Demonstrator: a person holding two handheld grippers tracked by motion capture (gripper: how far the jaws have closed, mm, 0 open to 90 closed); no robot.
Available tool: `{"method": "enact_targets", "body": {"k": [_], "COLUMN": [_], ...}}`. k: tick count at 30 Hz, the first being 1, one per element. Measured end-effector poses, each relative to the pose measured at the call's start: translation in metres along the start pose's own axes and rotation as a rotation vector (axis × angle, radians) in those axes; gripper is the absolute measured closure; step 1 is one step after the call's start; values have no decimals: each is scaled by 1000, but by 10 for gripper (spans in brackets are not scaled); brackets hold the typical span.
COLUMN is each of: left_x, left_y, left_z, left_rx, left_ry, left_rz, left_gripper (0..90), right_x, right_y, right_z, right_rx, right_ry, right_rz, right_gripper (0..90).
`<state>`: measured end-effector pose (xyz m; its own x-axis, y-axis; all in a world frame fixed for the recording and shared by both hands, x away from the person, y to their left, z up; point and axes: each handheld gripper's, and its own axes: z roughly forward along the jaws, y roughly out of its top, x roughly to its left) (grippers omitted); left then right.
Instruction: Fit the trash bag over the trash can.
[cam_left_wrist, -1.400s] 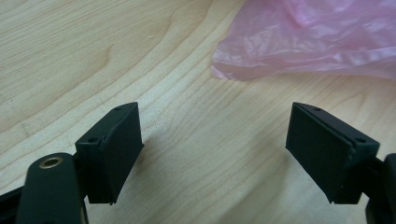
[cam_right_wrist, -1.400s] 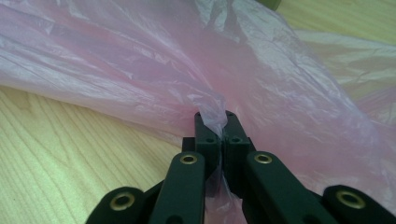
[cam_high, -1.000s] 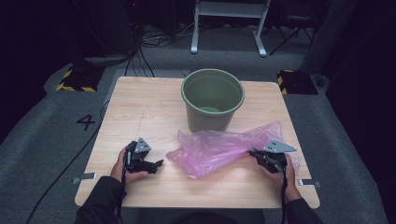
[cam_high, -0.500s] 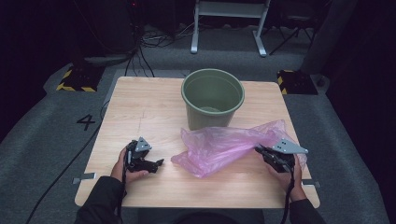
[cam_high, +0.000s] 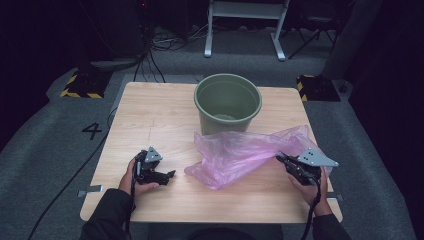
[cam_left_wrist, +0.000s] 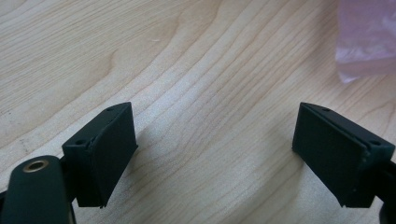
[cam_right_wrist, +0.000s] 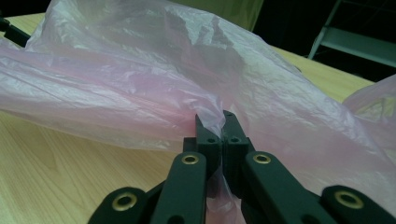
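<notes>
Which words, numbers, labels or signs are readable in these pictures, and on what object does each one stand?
"4": a dark number on the grey floor, left of the wooden table.
The bucket, the pink bag, the left gripper and the right gripper carry no readable text.
The yellow-and-black striped blocks on the floor bear warning stripes, no words.

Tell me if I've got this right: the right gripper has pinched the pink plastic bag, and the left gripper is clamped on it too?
Not quite. The right gripper is shut on the pink plastic bag, but the left gripper stands open over bare table, as the left gripper view shows.
</notes>
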<state>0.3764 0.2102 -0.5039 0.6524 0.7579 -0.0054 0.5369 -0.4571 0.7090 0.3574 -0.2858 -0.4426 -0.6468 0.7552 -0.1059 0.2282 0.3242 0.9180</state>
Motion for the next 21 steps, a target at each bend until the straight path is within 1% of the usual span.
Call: {"method": "enact_targets", "body": {"k": [2,5,8,11,17,21], "left_x": [0,0,0,1,1,1], "left_y": [0,0,1,1,1,1], "left_z": [0,0,1,1,1,2], "left_rx": [-1,-1,2,4,5,4], "left_ry": [0,1,1,-2,-1,-1], "left_rz": [-1,-1,1,0,-1,-2], "left_gripper": [131,131,126,122,120,117], "right_x": [1,2,4,6,14,17], "right_y": [2,4,7,10,16,20], "right_z": [-2,-4,-7,-10,-18,-19], "right_rx": [-18,-26,-41,-52,-85,-98], "right_ry": [3,6,10,11,16,17], "right_rz": [-9,-17,-41,-56,-89,-102], "right_gripper": [894,894,894,894,894,894]}}
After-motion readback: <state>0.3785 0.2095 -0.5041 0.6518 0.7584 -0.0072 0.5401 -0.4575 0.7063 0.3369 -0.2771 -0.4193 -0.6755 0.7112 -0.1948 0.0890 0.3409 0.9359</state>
